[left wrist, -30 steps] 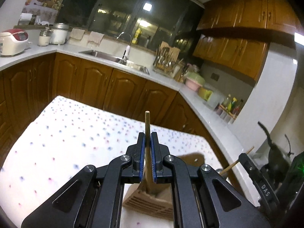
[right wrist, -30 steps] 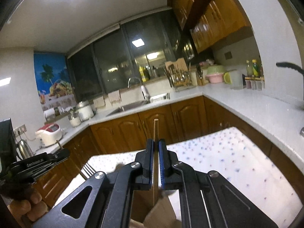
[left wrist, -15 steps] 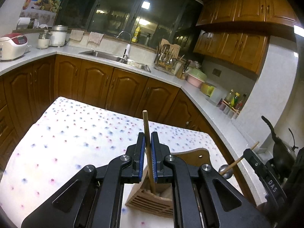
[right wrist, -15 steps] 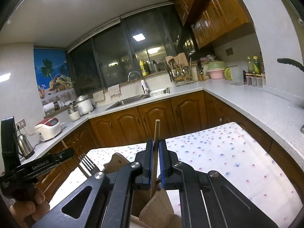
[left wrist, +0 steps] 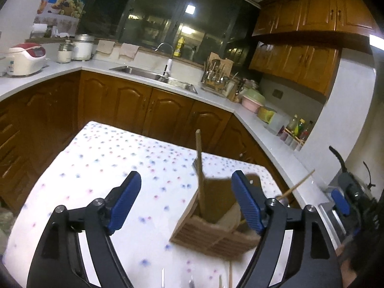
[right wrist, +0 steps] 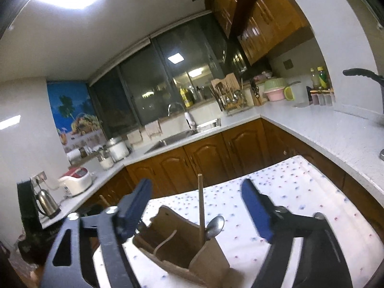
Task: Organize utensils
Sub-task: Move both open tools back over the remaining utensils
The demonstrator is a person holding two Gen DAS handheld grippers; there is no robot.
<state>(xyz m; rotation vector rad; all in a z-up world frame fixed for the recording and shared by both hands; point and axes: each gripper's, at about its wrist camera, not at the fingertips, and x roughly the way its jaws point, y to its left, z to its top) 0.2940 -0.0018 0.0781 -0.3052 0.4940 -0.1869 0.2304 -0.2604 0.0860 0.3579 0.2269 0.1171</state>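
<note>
Your left gripper has just opened wide, nothing pinched; its wooden stick stands in the wooden holder on the dotted tablecloth. Your right gripper has also just opened, its stick standing free beside a spoon.

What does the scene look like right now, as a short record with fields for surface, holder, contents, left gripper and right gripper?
surface: table with a dotted white cloth
holder: wooden utensil holder standing on the cloth
contents: wooden-handled fork and metal spoon, both upright in the holder
left gripper: fingers have just been opening, wide apart, gripping nothing
right gripper: fingers have just been opening, spoon's handle stands free between them
</note>
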